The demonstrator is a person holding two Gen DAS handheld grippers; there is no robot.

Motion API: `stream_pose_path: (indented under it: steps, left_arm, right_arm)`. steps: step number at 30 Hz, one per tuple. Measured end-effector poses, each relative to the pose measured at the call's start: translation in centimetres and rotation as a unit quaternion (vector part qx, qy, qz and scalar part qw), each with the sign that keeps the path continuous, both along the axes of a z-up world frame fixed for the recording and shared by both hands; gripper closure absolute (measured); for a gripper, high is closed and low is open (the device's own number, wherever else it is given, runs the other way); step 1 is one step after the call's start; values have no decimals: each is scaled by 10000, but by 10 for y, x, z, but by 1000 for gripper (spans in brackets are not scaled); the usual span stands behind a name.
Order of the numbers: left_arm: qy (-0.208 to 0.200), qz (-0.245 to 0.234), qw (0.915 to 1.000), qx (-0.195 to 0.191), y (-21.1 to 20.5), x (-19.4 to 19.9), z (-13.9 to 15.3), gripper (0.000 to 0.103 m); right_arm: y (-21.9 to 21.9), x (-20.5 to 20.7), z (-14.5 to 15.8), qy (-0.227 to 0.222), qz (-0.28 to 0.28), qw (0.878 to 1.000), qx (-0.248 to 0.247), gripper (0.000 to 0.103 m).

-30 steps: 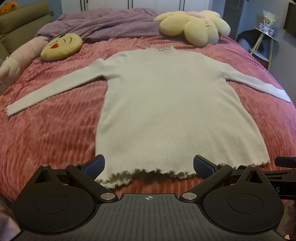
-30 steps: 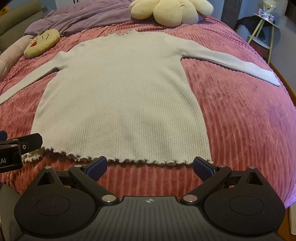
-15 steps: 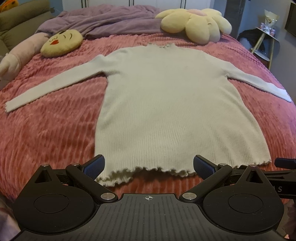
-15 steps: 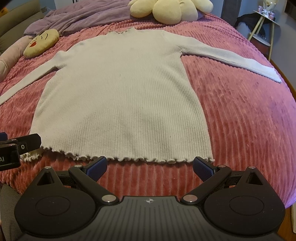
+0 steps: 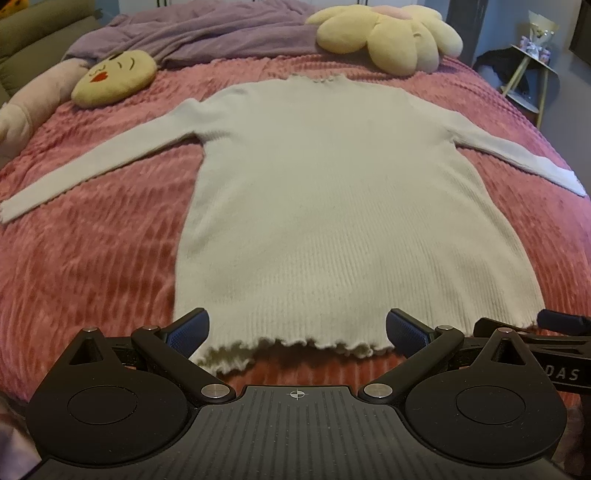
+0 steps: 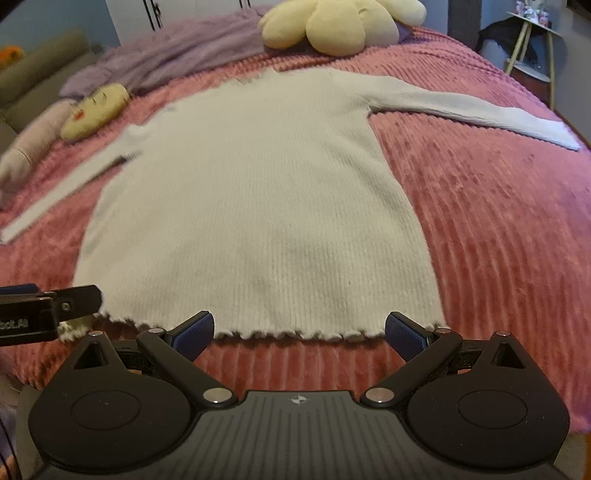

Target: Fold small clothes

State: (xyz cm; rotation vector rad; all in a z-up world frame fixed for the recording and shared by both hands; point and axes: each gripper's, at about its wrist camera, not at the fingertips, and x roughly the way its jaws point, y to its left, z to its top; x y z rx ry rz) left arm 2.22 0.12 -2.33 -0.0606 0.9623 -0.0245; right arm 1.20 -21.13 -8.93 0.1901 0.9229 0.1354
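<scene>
Cream ribbed sweater lies flat, face up, on the pink ribbed bedspread. Both sleeves are spread out to the sides, neck toward the top of the frame, scalloped hem toward the bottom.

My left gripper: jaws spread wide, nothing between them. Hem sits right at the fingertips; left blue pad is at the sweater's lower left corner, where the hem curls a little. Contact with cloth: cannot tell.

My right gripper: jaws likewise wide, empty. Hem runs across the gap just above the pads; right pad sits near the lower right corner of the hem. Left gripper's finger shows at the left edge of this view, beside the other corner.

Upper frame, left view: yellow flower cushion upper right, yellow face cushion upper left, purple blanket between them. Right view is somewhat blurred.
</scene>
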Motion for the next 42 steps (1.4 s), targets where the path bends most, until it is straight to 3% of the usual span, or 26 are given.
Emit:
stream_pose_path:
  steps: [5, 8, 11, 14, 16, 19, 20, 21, 25, 28, 31, 33, 35, 38, 42]
  left_arm:
    - [22, 37, 10000, -44, 3, 19, -3, 0]
    - [-69, 132, 9999, 53, 6, 37, -1, 0]
    - [-198, 314, 9993, 55, 10, 59, -2, 0]
    - [-119, 523, 9985, -57, 12, 87, -9, 0]
    - [-62, 611, 9980, -129, 11, 102, -14, 0]
    - [-101, 655, 9978, -89, 5, 120, -21, 0]
    - [-107, 647, 9978, -19, 3, 125, -25, 0]
    - [-87, 634, 9979, 50, 1, 129, -30, 0]
    - [177, 661, 9974, 237, -1, 142, -50, 0]
    - [338, 669, 9965, 363, 1, 145, -62, 0]
    - [340, 549, 9968, 478, 1, 144, -72, 0]
    - [253, 512, 9972, 477, 2, 142, -74, 0]
    - [221, 465, 9976, 459, 1, 141, -76, 0]
    - [234, 372, 9986, 303, 5, 144, -78, 0]
    - [330, 321, 9989, 15, 16, 146, -75, 0]
  right_arm:
    - [-33, 16, -7, -51, -140, 9965, 819, 4]
    - [-75, 40, -4, -176, -752, 9922, 976, 4]
    - [-133, 61, 3, -799, -1433, 9787, 1230, 4]
    - [-198, 86, 4, -1239, -2272, 9537, 1535, 7]
    - [-246, 106, -4, -1318, -2812, 9308, 1926, 17]
    - [-306, 134, -23, -1245, -3480, 8998, 2317, 45]
    - [-315, 140, -30, -1227, -3590, 8945, 2366, 57]
    - [-333, 148, -39, -1189, -3799, 8834, 2473, 63]
    - [-376, 161, -67, -1114, -4320, 8432, 3000, 64]
    - [-389, 173, -79, -1131, -4532, 8300, 3047, 66]
    - [-397, 185, -86, -1138, -4590, 8269, 3043, 72]
    - [-399, 192, -88, -1150, -4586, 8299, 2963, 84]
    - [-400, 200, -87, -1082, -4544, 8414, 2718, 96]
    - [-393, 208, -75, -1054, -4428, 8626, 2208, 97]
    - [-351, 220, -32, -1490, -3784, 9026, 1414, 97]
